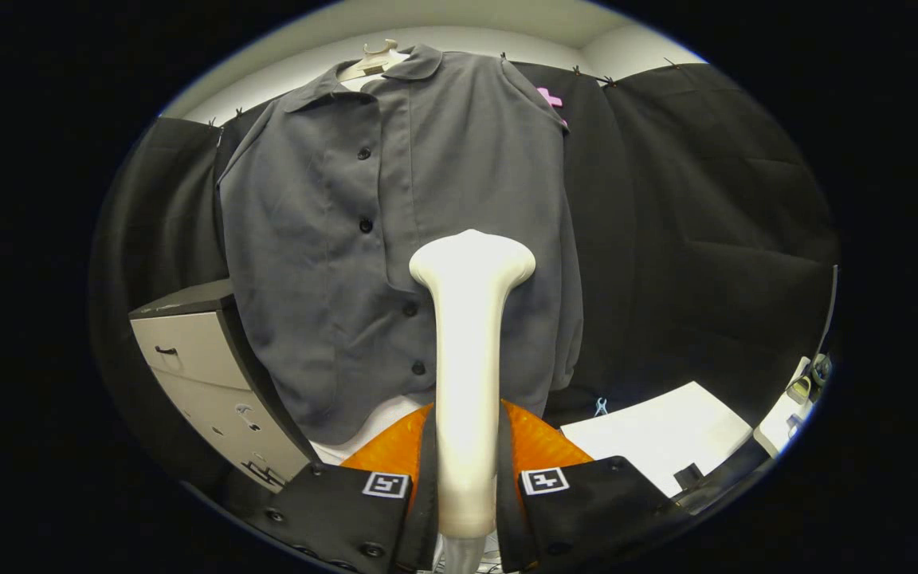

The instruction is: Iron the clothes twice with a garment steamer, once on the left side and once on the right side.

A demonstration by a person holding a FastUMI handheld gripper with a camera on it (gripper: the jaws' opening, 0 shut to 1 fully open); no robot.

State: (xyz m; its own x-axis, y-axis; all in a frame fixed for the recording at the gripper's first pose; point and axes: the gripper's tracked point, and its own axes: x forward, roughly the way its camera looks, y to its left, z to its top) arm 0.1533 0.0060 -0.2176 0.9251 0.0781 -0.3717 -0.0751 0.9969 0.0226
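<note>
- Gripper view, fingers: the gripper (pixel 467 486) has both fingers pressed against the handle of the white garment steamer (pixel 468 351), one on each side, so the tool is clamped between them and stands upright.
- Gripper view, tool head: the steamer's flared head sits low on the front of the grey button-up shirt (pixel 395 239), just right of the button placket; whether it touches the cloth cannot be told.
- Gripper view, garment: the shirt hangs on a pale hanger (pixel 375 60) before the booth's black cloth wall, with a drawer cabinet (pixel 196 359) beside its lower left hem.
- Risk (judgement): the smooth handle may twist in the clamp, and the loosely hung shirt may swing away under pressure, leaving a side unevenly steamed.
</note>
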